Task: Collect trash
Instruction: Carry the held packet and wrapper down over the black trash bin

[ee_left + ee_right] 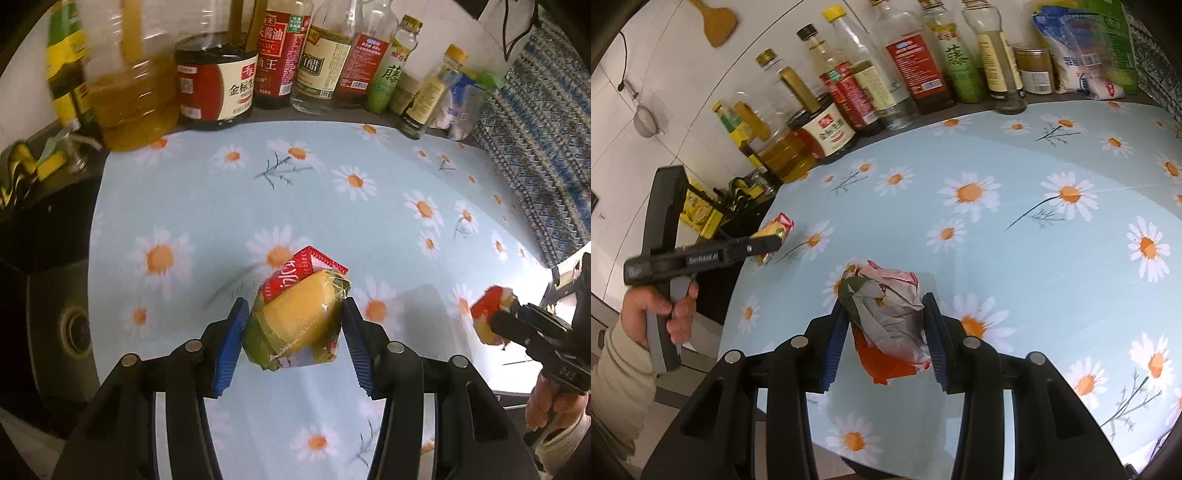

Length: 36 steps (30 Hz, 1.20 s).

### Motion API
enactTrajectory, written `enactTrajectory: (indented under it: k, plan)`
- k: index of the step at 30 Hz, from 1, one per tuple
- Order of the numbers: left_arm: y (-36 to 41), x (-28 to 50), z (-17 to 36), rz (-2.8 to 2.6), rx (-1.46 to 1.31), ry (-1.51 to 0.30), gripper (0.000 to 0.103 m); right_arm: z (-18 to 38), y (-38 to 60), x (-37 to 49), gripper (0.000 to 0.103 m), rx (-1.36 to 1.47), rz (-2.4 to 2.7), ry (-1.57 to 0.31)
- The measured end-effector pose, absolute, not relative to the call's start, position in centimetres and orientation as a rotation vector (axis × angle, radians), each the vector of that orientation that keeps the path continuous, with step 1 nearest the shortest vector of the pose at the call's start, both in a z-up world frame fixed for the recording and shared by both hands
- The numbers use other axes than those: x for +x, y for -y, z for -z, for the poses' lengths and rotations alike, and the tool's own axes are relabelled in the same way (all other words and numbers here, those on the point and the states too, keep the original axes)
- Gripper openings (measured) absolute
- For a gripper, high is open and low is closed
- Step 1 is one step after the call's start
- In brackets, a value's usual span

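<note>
The left gripper (293, 325) pinches a soft yellow wrapper (295, 317) and the right gripper (886, 332) squeezes light crumpled paper (886, 317), both gripped at their middle.

My left gripper (293, 325) has its blue-padded fingers (231, 350) pressed in from both sides, clamped rather than spread. My right gripper (886, 332) is clamped likewise. In the right wrist view my left hand (665, 314) wraps the handle, one finger apparently on the trigger, cream sleeve at the wrist.
</note>
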State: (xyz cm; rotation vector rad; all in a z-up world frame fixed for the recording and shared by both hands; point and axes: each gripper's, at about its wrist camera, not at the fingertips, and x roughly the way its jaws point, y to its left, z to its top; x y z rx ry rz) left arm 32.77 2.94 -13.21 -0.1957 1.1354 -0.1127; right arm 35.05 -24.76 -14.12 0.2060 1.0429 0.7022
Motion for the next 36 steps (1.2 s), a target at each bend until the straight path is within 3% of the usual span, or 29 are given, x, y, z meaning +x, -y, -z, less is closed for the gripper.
enactTrajectory:
  k: [22,36]
  plan:
    - [-1.7,15.1,12.3,0.164,-0.316,-1.074,0.049,12.7,20.3,22.9,0.041,0.138,-0.774,-1.035]
    - [-1.7,7.4,16.2,0.215,-0.365,-1.144,0.049,15.5,17.5,14.3,0.041,0.091,-0.776,-1.109]
